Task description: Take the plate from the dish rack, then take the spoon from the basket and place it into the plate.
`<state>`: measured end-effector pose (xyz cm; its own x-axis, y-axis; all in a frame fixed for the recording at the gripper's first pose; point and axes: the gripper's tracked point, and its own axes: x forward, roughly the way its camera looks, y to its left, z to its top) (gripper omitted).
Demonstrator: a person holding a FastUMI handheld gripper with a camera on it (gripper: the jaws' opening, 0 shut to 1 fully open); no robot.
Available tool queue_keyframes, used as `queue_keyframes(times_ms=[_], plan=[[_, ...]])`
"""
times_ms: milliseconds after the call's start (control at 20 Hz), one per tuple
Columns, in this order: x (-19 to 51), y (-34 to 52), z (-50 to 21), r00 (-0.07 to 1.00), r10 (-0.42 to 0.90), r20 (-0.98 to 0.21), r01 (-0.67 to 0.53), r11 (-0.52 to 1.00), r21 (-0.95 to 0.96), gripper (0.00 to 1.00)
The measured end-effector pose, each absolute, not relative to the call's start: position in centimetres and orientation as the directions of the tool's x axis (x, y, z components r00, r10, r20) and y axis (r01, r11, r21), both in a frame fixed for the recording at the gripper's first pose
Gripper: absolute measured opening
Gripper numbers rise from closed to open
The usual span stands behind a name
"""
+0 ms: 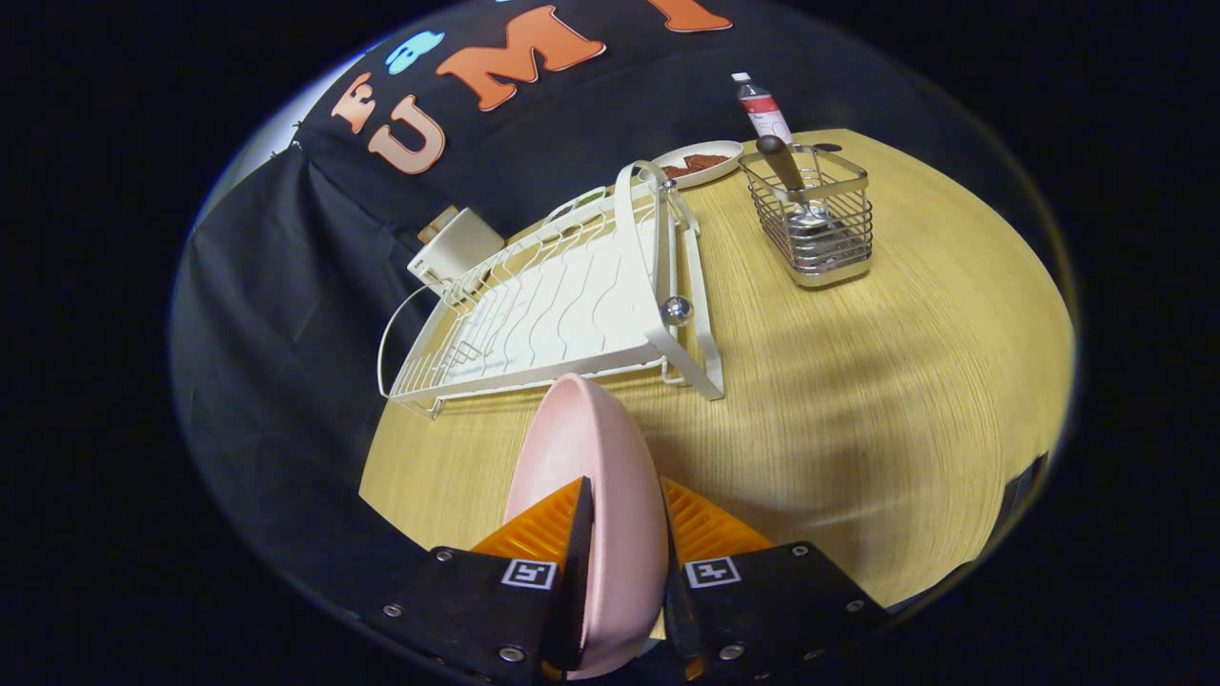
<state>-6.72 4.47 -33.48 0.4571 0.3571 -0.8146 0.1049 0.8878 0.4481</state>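
A: Which step is in hand?

B: The first is nearly done. One pink plate (596, 476) is held on edge, clamped between the fingers (624, 534), clear of the white rack (534, 314) just beyond and raised over the bench (858, 400).

A: What is called for next?

B: It is judged that the plate must be laid flat on bare bench, perhaps between rack and basket (810, 224), and the fingers parted. Only then can the spoon (786, 176) be reached; it stands handle-up in the basket, well beyond the fingers.

A: And the count?

B: One plate held, one rack, one basket, one spoon. A second dish (701, 162) and one bottle (762, 107) are seen behind.
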Motion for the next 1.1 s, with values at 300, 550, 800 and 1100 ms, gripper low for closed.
queue_keyframes(times_ms=[300, 550, 800, 1100], plan=[[-5.9, 3.3, -35.1, 0.474, 0.253, -0.843, 0.084, 0.94, 0.33, 0.58], [-5.7, 1.4, -35.9, 0.482, 0.123, -0.867, 0.036, 0.986, 0.161, 0.75], [-3.9, -0.2, -33.7, 0.579, 0.038, -0.815, 0.013, 0.998, 0.056, 0.77], [0.5, -4.2, -28.9, 0.785, -0.099, -0.612, 0.058, 0.995, -0.087, 0.77]])
